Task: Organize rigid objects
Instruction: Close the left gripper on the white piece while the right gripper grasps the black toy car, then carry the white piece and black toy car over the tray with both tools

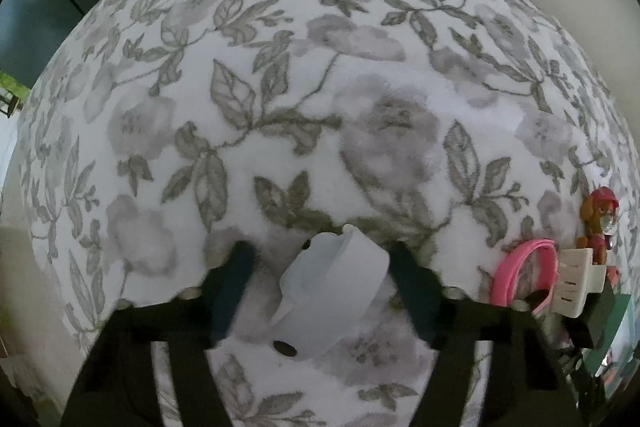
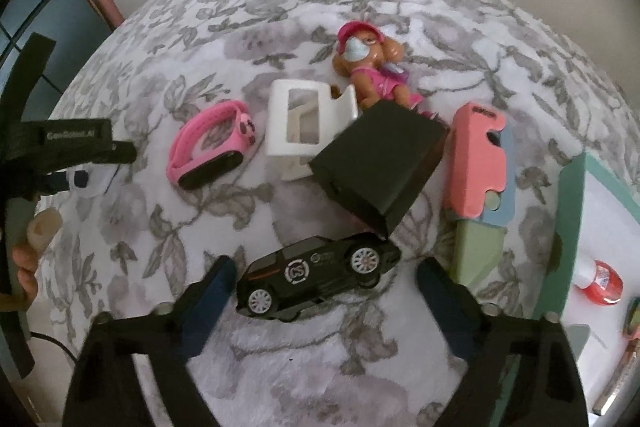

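In the left wrist view, my left gripper [image 1: 320, 267] is open, with a white plastic piece [image 1: 334, 291] lying on the floral blanket between its blue fingers, touching neither. In the right wrist view, my right gripper [image 2: 324, 279] is open around a black toy car [image 2: 318, 277] on the blanket. Beyond it lie a black box [image 2: 380, 163], a white plastic holder [image 2: 300, 119], a pink wristband [image 2: 208, 143], a pink-dressed dog figure [image 2: 372, 67] and a pink and blue block [image 2: 478, 163]. The left gripper shows at that view's left edge [image 2: 80, 163].
A teal-rimmed tray [image 2: 576, 211] at the right holds a red and white bottle [image 2: 602, 281]. A green wedge [image 2: 476, 251] lies next to it. In the left wrist view the wristband [image 1: 524, 271], holder [image 1: 576, 279] and dog figure [image 1: 600, 223] sit at the right.
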Available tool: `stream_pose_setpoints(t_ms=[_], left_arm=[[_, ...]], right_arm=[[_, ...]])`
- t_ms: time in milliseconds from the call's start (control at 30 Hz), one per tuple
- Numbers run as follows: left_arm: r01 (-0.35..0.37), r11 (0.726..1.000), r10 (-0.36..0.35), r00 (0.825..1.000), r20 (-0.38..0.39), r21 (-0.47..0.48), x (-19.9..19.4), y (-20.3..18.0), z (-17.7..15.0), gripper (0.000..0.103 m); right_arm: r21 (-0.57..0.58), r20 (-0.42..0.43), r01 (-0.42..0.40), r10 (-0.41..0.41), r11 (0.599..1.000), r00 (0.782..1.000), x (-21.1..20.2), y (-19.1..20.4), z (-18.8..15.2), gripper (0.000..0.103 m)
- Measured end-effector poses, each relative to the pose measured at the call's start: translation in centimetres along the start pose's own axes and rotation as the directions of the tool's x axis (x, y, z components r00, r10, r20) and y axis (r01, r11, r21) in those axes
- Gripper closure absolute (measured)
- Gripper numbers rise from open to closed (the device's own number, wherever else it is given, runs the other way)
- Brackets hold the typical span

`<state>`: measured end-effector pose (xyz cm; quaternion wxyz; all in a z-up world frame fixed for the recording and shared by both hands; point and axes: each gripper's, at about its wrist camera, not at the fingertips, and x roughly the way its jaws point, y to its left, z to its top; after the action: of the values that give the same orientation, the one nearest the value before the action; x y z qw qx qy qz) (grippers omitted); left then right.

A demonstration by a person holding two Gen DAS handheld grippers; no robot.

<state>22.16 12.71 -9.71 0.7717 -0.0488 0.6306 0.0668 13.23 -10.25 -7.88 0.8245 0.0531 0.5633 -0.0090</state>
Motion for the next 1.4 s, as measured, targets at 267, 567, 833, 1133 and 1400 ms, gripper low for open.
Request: stream_pose_setpoints(t_ms=[267, 567, 833, 1133, 1400], left_arm=[[0.0, 1.0, -0.001, 1.0, 0.012, 0.015, -0.5, -1.0, -0.2, 0.057], [0.041, 0.999, -0.04, 0.999, 0.034, -0.015, -2.2, 0.2, -0.1, 0.064], [0.074, 0.997, -0.072, 0.995, 0.071, -0.025, -4.7, 1.0, 0.3, 0.064], [0.108, 0.994, -0.103, 0.981, 0.162, -0.023, -8.6, 1.2, 0.9, 0.064], [0.121, 0.993, -0.118, 0.968, 0.222, -0.001, -11.2, -0.4, 0.2, 0.064]], right_arm=[[0.039, 0.019, -0.011, 0.01, 0.999, 1.0, 0.0, -0.8, 0.4, 0.027], [0.086, 0.019, -0.021, 0.019, 0.996, 1.0, -1.1, -1.6, -0.5, 0.027], [0.109, 0.043, -0.036, 0.032, 0.993, 0.999, -2.2, -2.0, -0.1, 0.027], [0.128, 0.076, -0.047, 0.038, 0.991, 0.996, -4.2, -2.8, 0.0, 0.027], [0.163, 0.115, -0.039, 0.02, 0.986, 0.993, -6.5, -4.3, 0.1, 0.027]])
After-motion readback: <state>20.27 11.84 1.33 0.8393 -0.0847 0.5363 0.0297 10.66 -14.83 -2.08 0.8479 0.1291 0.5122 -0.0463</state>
